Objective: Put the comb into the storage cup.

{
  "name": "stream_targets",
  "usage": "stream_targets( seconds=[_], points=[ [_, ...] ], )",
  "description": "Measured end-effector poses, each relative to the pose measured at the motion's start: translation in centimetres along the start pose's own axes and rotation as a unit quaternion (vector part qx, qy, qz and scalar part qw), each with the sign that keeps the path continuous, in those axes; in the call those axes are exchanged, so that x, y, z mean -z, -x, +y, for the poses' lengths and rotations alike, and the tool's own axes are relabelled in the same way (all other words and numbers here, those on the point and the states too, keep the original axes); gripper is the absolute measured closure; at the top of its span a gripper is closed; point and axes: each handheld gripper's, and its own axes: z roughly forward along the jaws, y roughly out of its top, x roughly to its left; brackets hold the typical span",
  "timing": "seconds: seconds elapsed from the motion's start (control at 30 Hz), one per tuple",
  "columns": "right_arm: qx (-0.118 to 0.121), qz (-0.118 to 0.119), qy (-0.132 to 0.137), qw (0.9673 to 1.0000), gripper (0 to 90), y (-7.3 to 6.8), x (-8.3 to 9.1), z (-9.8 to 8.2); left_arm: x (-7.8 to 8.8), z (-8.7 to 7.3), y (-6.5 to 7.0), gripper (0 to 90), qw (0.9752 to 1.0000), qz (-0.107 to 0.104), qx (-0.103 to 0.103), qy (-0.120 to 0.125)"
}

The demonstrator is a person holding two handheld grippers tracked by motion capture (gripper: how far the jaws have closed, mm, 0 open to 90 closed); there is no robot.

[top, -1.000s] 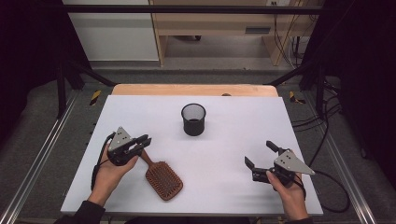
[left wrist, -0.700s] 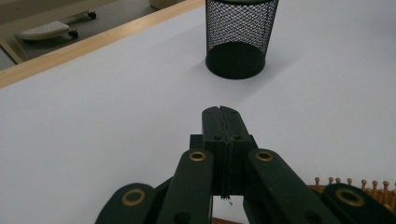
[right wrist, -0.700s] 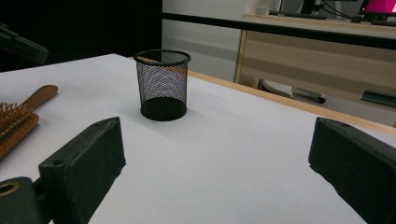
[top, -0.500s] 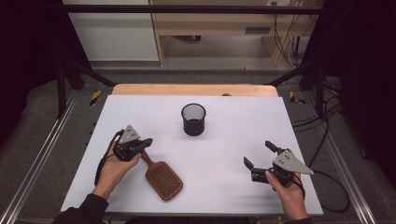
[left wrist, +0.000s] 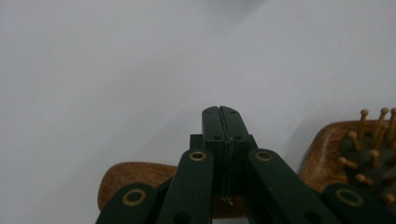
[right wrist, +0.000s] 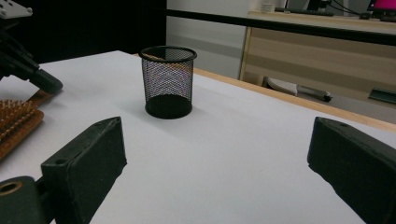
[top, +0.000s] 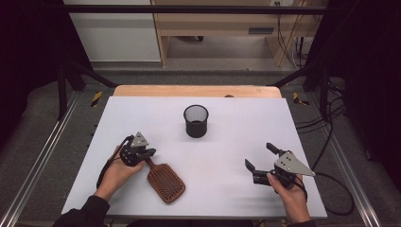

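Two handheld grippers are seen, each made of black parts. The left gripper (top: 147, 154) is topped by a grey three-cornered plate, and a black cable loops from its rear. The right gripper (top: 257, 158) carries a matching grey plate dotted with small screws, and a black cable trails from it too. Seen close up, the jaws are flat matte black bars, joined to black link arms by brass-ringed pivots. A dark sleeve (top: 80, 215) is worn on the left forearm.

Count on table: 1 wooden hairbrush (top: 164, 181) at 7 o'clock; 1 black mesh cup (top: 196, 121) near 12 o'clock.
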Motion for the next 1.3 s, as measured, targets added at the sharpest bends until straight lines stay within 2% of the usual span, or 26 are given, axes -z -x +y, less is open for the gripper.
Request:
stream_targets(
  seconds=[0.1, 0.5, 0.73, 0.97, 1.3],
  points=[
    [-0.001, 0.000, 0.002, 1.0000, 4.4, 0.0, 0.0, 0.0, 0.0, -0.3, -0.1, 90.0, 0.9999, 0.007, -0.007, -0.012],
    [-0.006, 0.003, 0.004, 1.0000, 4.4, -0.1, 0.1, 0.0, 1.7, -2.4, -0.7, 90.0, 0.9995, 0.016, 0.014, -0.024],
    [-0.009, 0.010, 0.002, 0.9999, 4.9, -0.2, 0.0, 0.0, 2.9, -3.6, 0.7, 90.0, 0.9988, 0.010, 0.006, -0.047],
    [-0.013, 0.011, 0.004, 0.9998, 4.8, -0.2, 0.1, 0.1, 4.0, -4.4, 2.3, 90.0, 0.9991, -0.004, 0.007, -0.041],
    [-0.013, 0.015, 0.002, 0.9998, 4.5, -0.3, 0.0, 0.0, 4.9, -5.8, 3.4, 90.0, 0.9992, -0.012, 0.021, -0.032]
  ],
)
